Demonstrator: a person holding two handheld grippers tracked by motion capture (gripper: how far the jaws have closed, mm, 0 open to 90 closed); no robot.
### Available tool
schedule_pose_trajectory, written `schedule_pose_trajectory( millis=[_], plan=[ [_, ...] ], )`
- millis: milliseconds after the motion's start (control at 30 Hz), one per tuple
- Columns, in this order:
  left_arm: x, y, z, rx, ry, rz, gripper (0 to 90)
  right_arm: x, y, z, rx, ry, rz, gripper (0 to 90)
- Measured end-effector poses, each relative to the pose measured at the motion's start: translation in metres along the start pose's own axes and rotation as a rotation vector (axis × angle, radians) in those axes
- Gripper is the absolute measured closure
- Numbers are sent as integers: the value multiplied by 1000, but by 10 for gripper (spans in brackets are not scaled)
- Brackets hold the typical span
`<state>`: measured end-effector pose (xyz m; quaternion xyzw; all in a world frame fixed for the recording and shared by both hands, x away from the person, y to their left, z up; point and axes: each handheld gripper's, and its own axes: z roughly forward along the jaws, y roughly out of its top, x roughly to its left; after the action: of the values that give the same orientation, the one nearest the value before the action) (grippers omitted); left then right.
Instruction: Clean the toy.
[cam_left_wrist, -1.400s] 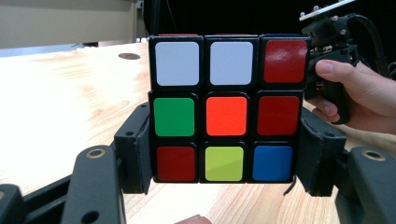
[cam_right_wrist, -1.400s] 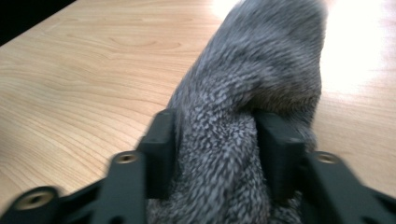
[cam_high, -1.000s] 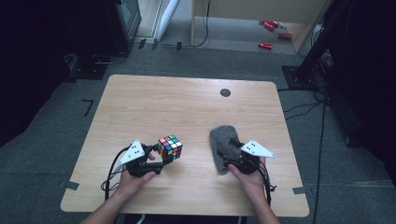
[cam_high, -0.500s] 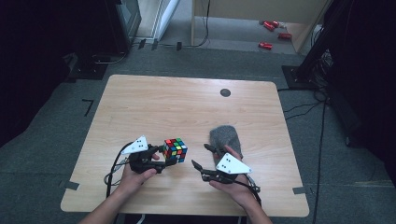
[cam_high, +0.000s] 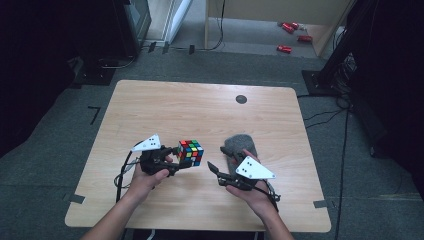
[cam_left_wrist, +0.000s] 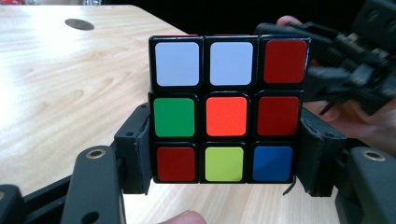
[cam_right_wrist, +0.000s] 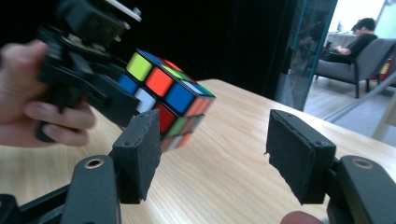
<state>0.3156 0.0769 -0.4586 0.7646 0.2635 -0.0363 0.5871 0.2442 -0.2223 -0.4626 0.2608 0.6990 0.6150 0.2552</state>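
Cube (cam_high: 190, 152) clamped between left gripper (cam_high: 176, 159) pads, lifted off table (cam_high: 200, 110); right gripper (cam_high: 218, 159) beside it, jaws just narrowing, nothing between. Risk: off-centre bite twisting cube loose, dropping it.

High view: fixed cam above the person's edge of the table (cam_high: 150, 110), looking fwd and down, far enough to take in the whole top plus floor beyond. Left gripper view: cam rides the left gripper (cam_left_wrist: 224, 184), looks along its jaws, v. close to the cube (cam_left_wrist: 226, 109), across the tabletop. Right gripper view: low over the wood, aimed sideways at the same cube (cam_right_wrist: 163, 100). All three share cube and table.
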Motion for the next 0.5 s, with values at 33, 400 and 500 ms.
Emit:
schedule_pose_trajectory(
  millis=[33, 400, 500],
  plan=[
    [2, 2, 0, -3, -2, -5, 348, -2, 6, 0, 12, 9, -9, 351],
    [13, -3, 12, 142, -34, 62, 348, -2, -14, -1, 65, 16, -58, 310],
    [21, -3, 14, 172, -94, 33, 348, 2, -26, 2, 130, 22, -124, 286]
  ],
)
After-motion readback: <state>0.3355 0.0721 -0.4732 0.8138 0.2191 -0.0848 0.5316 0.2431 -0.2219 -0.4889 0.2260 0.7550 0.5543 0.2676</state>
